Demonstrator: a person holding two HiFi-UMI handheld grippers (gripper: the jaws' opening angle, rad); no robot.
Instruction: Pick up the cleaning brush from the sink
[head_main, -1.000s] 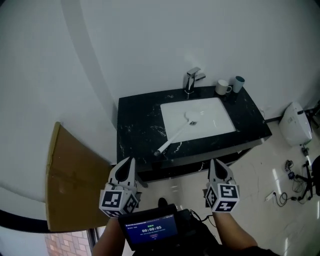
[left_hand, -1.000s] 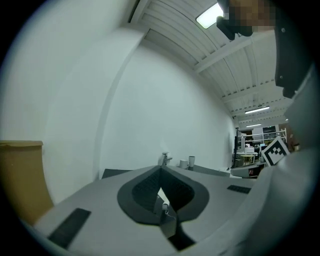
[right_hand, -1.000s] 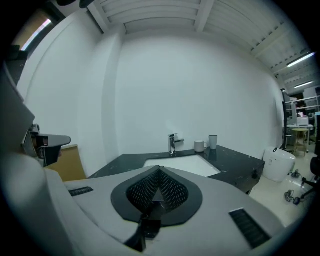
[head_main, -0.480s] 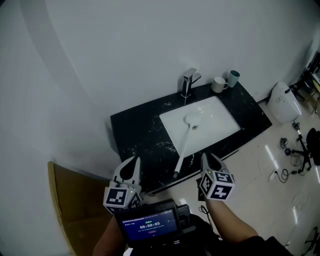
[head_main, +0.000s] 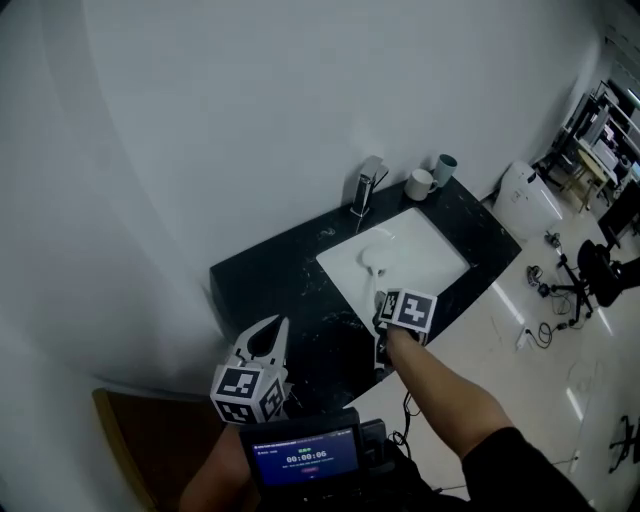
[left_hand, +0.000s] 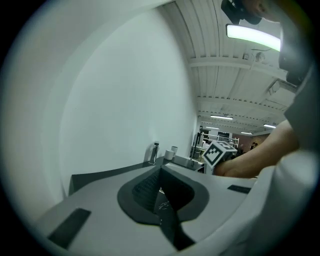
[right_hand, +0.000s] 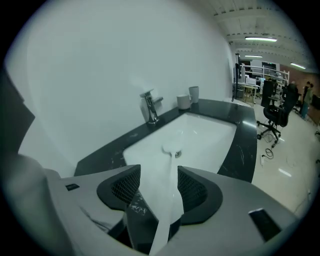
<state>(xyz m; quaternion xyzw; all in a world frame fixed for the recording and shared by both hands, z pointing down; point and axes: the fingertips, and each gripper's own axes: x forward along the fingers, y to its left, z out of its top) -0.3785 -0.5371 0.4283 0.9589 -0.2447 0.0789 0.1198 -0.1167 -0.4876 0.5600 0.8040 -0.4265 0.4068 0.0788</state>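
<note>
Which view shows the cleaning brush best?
Right gripper view: the cleaning brush runs clearly from the sink to between the right gripper's jaws, which have just been opening. Head view shows it small, partly covered. Left gripper view: none.

My left gripper (left_hand: 161, 176) and right gripper (right_hand: 159, 172) were built alike: smooth, rounded shells of pale grey moulded plastic, each jaw faced with a dark pad (right_hand: 125, 186) of fine mesh texture. Small dark rectangular slots (right_hand: 262, 222) were let into the shells. Each gripper carried a white cube (head_main: 245, 393) printed with black square markers. A dark sleeve (head_main: 520, 470) covered my right upper arm. A black unit with a small blue-lit screen (head_main: 305, 458) sat at my chest.
</note>
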